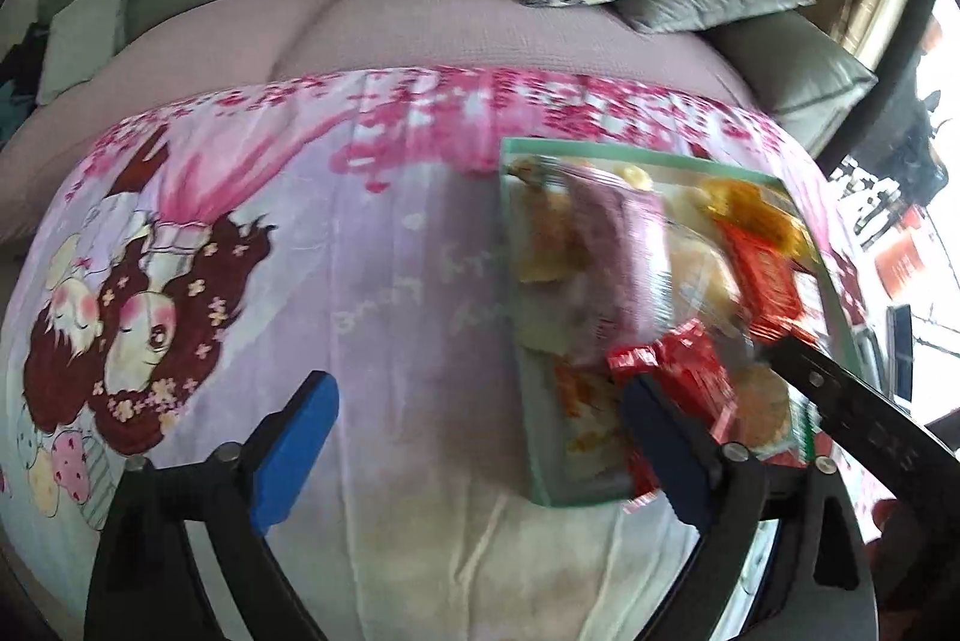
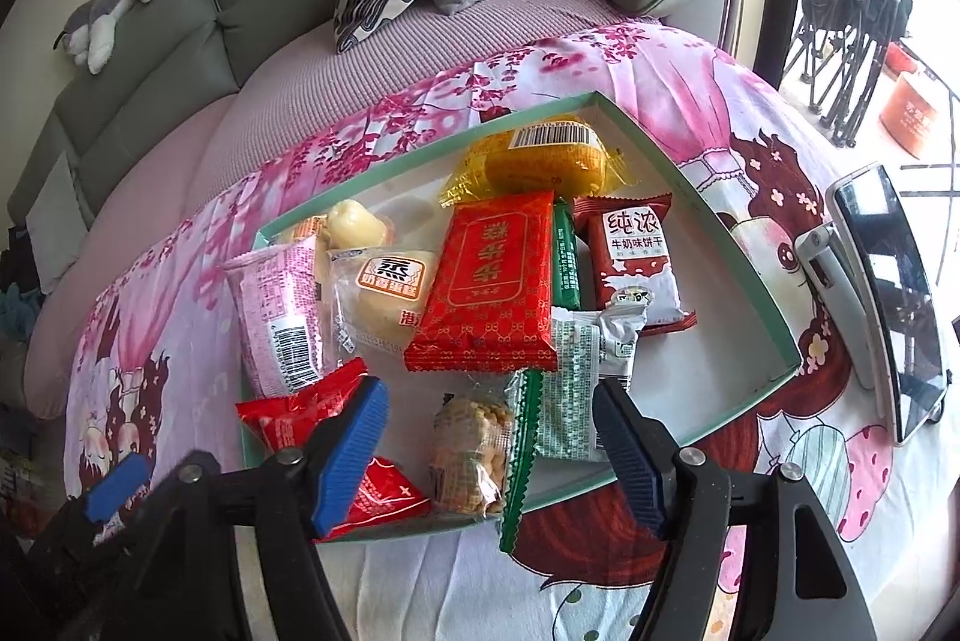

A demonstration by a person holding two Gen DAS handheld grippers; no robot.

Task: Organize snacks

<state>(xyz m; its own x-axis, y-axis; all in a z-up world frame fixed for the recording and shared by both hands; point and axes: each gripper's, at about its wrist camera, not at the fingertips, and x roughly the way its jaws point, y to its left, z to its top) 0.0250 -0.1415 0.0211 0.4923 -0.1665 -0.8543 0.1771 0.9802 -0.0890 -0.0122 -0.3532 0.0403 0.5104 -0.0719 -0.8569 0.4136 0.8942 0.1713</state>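
I have a shallow tray (image 2: pixel 744 275) with a pale green rim lying on a pink cartoon-print cloth (image 2: pixel 672 101) spread over the worktop, and the snacks are piled inside it. The large red packet (image 2: pixel 489 281) with a gold pattern sits on top near the middle, overlapping a steamed cake in clear wrap (image 2: pixel 384 299) to its left. Left of that stands a pink packet (image 2: pixel 279 311) with a barcode. Behind the red one is a yellow packet (image 2: pixel 540 155), and to its right a dark red milk biscuit packet (image 2: pixel 636 263), with a narrow green bar (image 2: pixel 567 257) between them. At the near edge lie a clear bag of small crackers (image 2: pixel 471 455), a pale green-printed sachet (image 2: pixel 573 395) and a crumpled red wrapper (image 2: pixel 300 416).

My right tool (image 2: pixel 492 455) hangs over the near edge of the tray, released, its blue pads either side of the cracker bag without pressing on it. My left tool (image 1: pixel 474 455) is spread wide and empty above the cloth, its right pad just beside the tray's corner; that view is blurred. A phone on a stand (image 2: pixel 888 293) sits right of the tray.
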